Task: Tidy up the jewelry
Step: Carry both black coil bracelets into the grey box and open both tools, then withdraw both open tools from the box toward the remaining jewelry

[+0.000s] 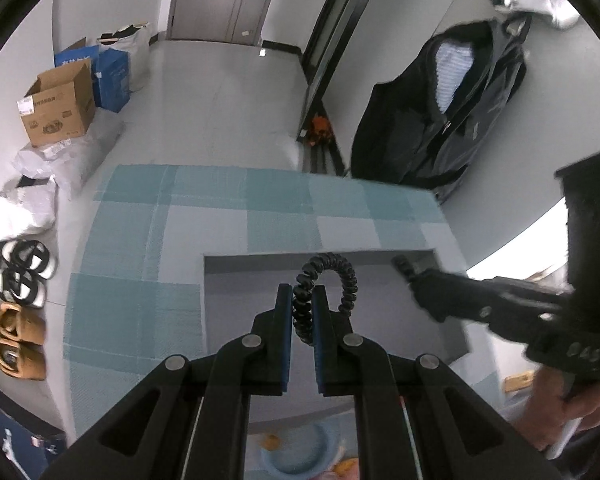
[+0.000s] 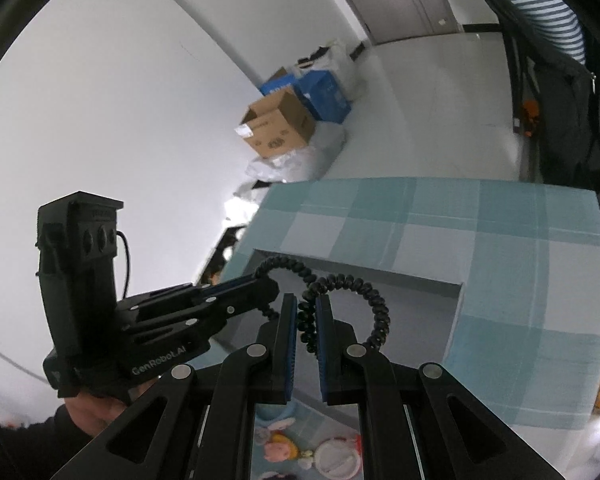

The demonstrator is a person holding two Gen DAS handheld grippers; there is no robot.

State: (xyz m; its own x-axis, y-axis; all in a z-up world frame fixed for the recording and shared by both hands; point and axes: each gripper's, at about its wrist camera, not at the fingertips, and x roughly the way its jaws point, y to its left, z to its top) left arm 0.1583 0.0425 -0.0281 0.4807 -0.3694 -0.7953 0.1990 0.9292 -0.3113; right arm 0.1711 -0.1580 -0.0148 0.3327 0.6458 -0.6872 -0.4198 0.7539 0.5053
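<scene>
Black, blue-padded left tongs (image 1: 302, 300) fill the near foreground of my left view, clamped on one end of a black beaded bracelet-like strand (image 1: 342, 276). Beyond them, the desk in its teal-and-grey checked cloth (image 1: 140, 248) carries a shallow grey open tray (image 1: 240, 300), and the strand hangs over that tray's hollow. My right tongs (image 2: 307, 312) are likewise shut on the same strand (image 2: 374, 308), nearer its other end, so it arches in a loop between my two hands. Its long axis runs across from left tongs to right; the tray floor lies straight below both, so neither hand is clearly nearer. How high the loop hangs above the tray I cannot judge, and its clasp is too small to find.
</scene>
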